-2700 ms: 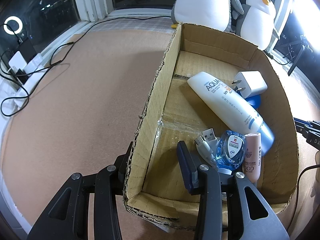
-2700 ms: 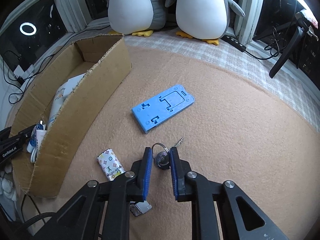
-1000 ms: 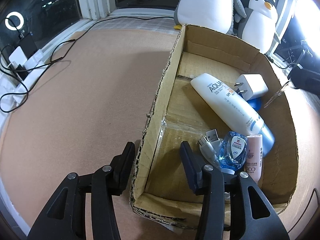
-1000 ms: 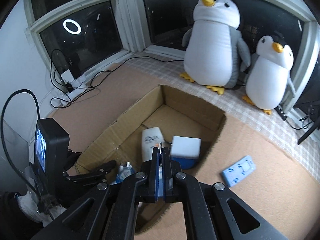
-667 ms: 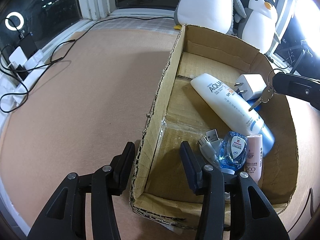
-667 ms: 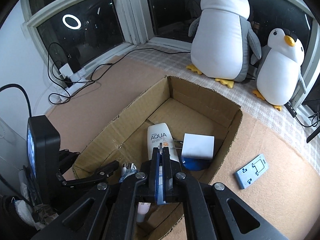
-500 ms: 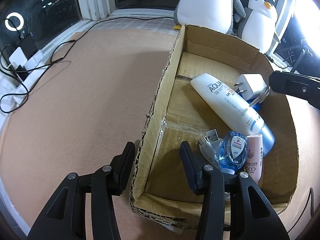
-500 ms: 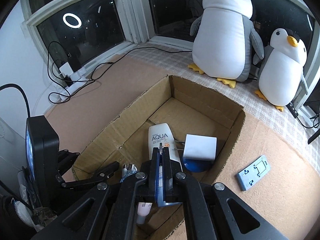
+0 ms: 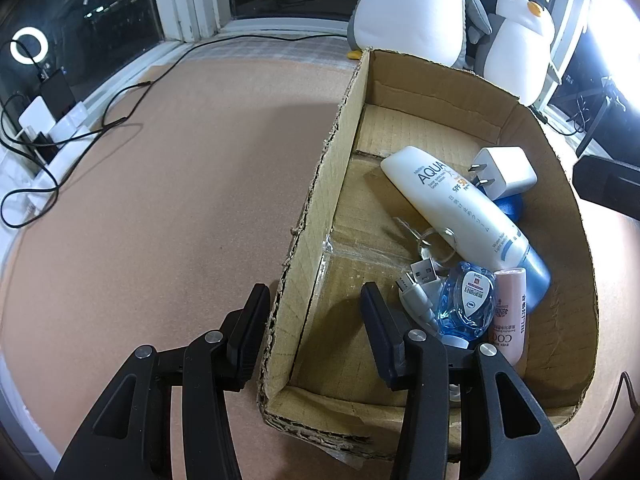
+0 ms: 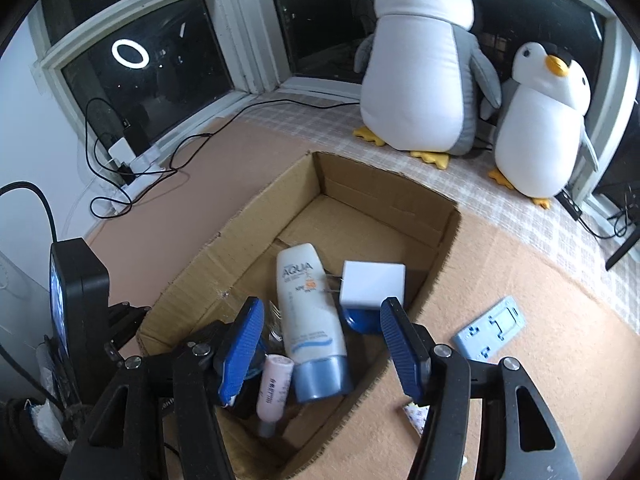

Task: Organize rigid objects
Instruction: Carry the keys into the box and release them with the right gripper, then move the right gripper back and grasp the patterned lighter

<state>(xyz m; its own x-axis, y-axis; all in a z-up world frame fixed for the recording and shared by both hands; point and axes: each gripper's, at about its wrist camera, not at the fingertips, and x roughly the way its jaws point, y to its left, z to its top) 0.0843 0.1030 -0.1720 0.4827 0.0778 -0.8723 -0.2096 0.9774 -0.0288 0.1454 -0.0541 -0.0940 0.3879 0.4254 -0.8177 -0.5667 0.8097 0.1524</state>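
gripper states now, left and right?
Left gripper: clamped on the cardboard box side wall.
Right gripper: jaws opening, nothing between them; keys lie in the box.

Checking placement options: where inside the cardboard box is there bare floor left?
Bare floor lies along the brown cardboard box's long left wall and at its far end, beyond the white AQUA sunscreen tube. The near right corner is crowded: tube, white charger plug, keys, pink tube.

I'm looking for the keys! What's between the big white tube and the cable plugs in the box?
The keys lie there, on the box floor between the tube and the cable plugs. The left wrist view shows it.
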